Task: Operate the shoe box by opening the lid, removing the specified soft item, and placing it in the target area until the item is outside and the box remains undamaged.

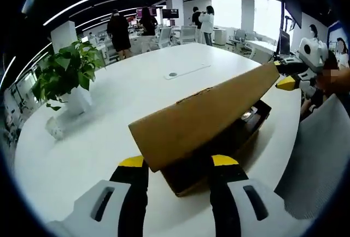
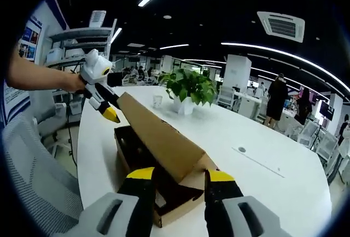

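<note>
the left gripper view looks from close at one end of the shoe box (image 1: 219, 138), low over the white table (image 1: 109, 133), facing down the lid's length toward the right gripper (image 1: 290, 75) at the far end. the right gripper view looks from the opposite end, equally near, facing back toward the left gripper (image 2: 106, 108). both views share the shoe box (image 2: 164, 193), its raised lid (image 2: 161, 138), the table (image 2: 262, 144) and the potted plant (image 1: 65, 75) (image 2: 188, 86).
</note>
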The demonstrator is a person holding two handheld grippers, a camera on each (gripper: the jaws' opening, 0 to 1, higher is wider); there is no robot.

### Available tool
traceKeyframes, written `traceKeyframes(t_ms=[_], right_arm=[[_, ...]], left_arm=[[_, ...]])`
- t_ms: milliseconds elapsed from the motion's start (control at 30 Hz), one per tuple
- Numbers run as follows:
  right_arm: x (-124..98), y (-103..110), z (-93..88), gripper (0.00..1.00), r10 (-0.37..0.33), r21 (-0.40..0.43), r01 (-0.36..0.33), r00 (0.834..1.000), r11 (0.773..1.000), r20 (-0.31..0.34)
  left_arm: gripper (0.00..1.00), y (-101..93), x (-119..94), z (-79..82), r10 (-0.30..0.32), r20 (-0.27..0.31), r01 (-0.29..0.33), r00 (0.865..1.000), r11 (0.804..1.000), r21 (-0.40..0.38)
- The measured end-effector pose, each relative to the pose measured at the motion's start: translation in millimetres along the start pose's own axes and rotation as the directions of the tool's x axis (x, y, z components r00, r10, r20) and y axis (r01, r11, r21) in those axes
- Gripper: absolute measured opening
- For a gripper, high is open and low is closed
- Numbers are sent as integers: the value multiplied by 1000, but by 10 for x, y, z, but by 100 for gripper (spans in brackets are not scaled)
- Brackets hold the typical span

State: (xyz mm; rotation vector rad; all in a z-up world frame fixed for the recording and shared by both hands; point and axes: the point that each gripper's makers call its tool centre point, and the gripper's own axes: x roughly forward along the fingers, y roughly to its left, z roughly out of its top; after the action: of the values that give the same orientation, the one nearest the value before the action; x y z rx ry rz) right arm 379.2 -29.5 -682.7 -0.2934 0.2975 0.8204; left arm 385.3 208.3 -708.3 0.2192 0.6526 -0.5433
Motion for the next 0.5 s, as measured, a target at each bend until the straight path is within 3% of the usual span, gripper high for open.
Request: traceKeyframes(t_ms=[367,500], right_arm=[[36,-112,136,30,-23,6,23,999,1000,30],[49,-184,174,25,-39,-2,39,999,999,37]], left_arm=[[34,141,9,166,58,34,-59,998,998,12],[31,199,7,225,82,56,-82,995,997,-1]])
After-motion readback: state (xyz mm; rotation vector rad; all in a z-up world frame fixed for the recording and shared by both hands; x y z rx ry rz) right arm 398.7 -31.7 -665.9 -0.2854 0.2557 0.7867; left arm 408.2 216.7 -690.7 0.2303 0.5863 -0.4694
